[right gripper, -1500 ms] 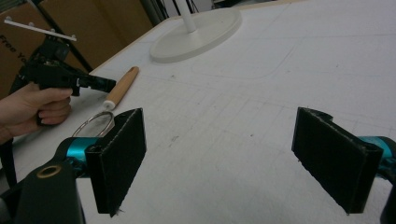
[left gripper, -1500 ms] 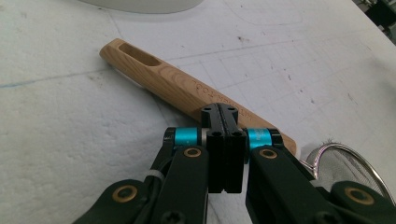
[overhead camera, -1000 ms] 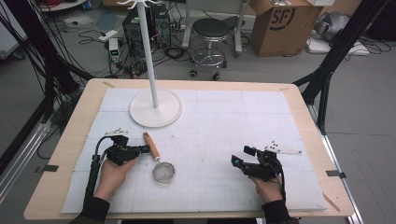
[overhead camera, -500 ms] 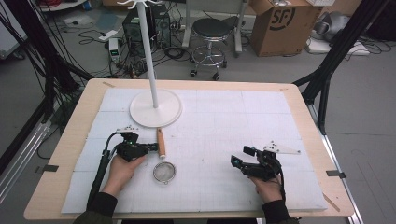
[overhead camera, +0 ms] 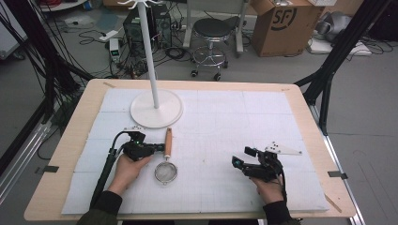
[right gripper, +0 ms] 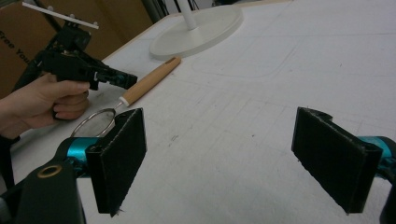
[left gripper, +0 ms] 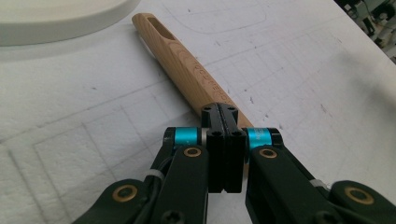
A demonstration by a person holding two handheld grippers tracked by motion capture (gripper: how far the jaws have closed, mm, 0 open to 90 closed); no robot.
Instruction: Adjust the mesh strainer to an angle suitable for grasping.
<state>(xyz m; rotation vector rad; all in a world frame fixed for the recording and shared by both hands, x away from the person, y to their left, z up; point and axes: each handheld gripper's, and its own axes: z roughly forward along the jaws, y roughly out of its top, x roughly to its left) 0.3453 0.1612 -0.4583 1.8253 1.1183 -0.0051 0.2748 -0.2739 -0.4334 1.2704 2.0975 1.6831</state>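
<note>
On the left, near side of the table, the left gripper (overhead camera: 158, 148) has slid right, its jaws shut together with their tips against the strainer (overhead camera: 166, 171) handle, nudging it round toward the stand (overhead camera: 156, 108). It looks like positioning, not yet a lift. Far right, the right gripper (overhead camera: 240, 157) hovers wide open. One strainer, one stand, two grippers.

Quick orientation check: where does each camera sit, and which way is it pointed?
High view: above the person's side, looking forward and down on the table; both forearms, left gripper, right gripper.
Left gripper view: on the left gripper, jaws shut, looking along the strainer handle.
Right gripper view: on the right gripper, jaws open, facing the left hand.
Shared: strainer, white stand base.
</note>
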